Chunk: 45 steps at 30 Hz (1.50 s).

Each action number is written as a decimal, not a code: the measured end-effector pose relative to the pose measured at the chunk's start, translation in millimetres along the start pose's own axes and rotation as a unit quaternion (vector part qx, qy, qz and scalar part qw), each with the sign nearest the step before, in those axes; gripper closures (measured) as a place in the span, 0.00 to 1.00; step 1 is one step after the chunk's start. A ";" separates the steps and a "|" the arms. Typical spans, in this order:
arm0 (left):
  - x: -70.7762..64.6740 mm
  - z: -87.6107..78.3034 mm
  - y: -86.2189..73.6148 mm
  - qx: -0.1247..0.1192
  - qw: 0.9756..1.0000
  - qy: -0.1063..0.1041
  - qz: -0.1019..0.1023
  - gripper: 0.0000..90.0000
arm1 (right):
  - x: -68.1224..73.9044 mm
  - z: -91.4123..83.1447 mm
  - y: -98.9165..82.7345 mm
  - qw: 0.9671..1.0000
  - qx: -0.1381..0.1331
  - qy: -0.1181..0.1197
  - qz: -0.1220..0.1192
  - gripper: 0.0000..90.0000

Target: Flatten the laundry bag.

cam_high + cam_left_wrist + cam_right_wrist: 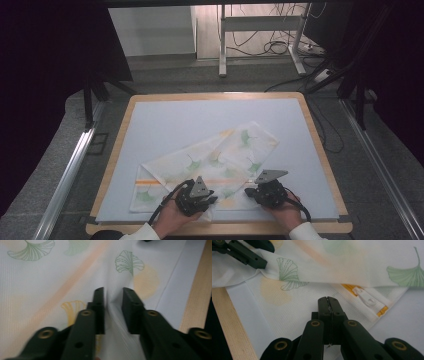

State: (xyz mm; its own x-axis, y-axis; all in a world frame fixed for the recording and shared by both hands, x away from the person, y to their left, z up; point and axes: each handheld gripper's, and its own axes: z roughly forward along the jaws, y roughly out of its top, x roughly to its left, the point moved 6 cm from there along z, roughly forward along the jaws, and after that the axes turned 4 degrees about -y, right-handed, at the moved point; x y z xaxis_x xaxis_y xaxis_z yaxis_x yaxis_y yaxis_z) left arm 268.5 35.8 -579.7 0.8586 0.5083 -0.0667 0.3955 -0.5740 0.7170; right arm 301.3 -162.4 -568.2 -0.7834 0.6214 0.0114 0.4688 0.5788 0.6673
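Left gripper (211, 200) sits at the near edge of the cloth (210, 162), its jaws partly closed around a raised fold of the fabric; in the left gripper view (113, 293) the fold stands between the pads (99, 305), touching the left one, though whether both press on it is hard to tell. Right gripper (250, 191) is just beside it to the right, jaws clenched tight on a thin edge of the same cloth, as the right gripper view (328, 300) shows. That cloth, white with green and yellow leaf prints and an orange stripe, lies folded and slanting across the near half of a pale blue mat (165, 120) on a wooden-rimmed table (314, 130). A yellow zipper (369, 299) with a white pull shows at the cloth's corner, near the right gripper's tip.
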 end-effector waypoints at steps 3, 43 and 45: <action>-1.9 1.2 1.1 0.000 1.000 0.006 0.006 0.97 | 0.2 0.0 0.2 1.000 0.000 -0.001 0.000 0.99; 38.3 -29.7 9.9 -0.060 0.997 0.003 -0.057 0.99 | -1.1 -1.3 -0.6 1.000 0.003 -0.004 -0.006 0.99; 41.6 -33.4 10.7 -0.067 0.996 0.009 -0.060 0.99 | -1.2 -1.2 -0.6 1.000 0.003 -0.004 -0.005 0.99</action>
State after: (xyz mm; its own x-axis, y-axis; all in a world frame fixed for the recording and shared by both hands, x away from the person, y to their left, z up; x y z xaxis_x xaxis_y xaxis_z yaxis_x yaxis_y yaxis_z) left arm 297.5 72.3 -551.7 0.8016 0.5796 -0.1462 0.4467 -0.4183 0.7908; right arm 301.4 -164.2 -567.7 -0.7855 0.6189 -0.0011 0.4628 0.5886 0.6629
